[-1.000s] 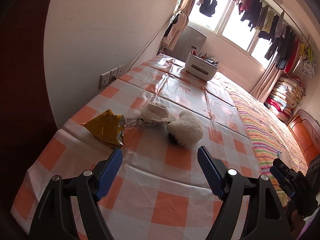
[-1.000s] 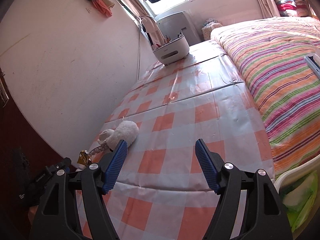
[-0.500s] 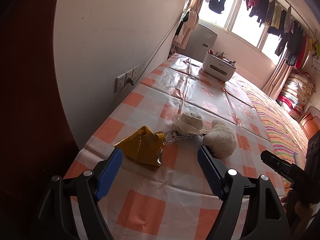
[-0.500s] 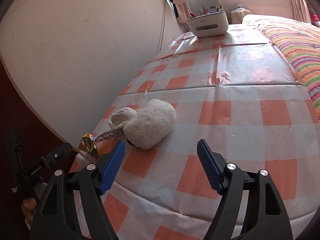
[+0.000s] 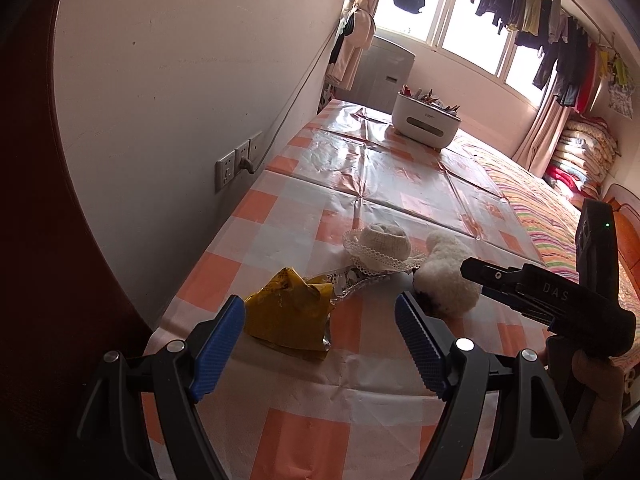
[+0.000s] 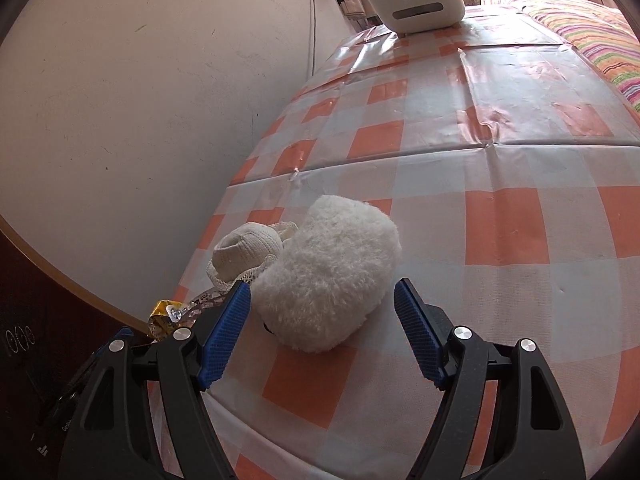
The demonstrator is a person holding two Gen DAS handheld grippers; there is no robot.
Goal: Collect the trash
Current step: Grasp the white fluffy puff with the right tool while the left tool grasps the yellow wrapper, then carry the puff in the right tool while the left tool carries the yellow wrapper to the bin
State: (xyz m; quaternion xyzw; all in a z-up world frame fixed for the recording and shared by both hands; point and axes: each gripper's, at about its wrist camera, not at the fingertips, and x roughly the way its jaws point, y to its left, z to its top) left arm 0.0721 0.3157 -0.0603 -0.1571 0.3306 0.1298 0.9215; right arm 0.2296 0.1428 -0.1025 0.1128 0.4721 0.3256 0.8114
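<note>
Risking a wrong pick: right gripper (image 6: 322, 322), jaws apart and just widened, brackets the plush (image 6: 330, 270), not trash, with nothing clamped. Left gripper (image 5: 320, 330), jaws apart and empty, faces the wrapper (image 5: 290, 316) on the table (image 5: 400, 184); wrapper sits at 11 o'clock between its fingers, untouched.

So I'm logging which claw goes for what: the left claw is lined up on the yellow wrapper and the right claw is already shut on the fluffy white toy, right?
Not quite. The right claw is open: the right wrist view shows the fluffy white toy lying ahead of its fingertips, not pressed between its pads. The left claw is indeed lined up on the yellow wrapper.
</note>
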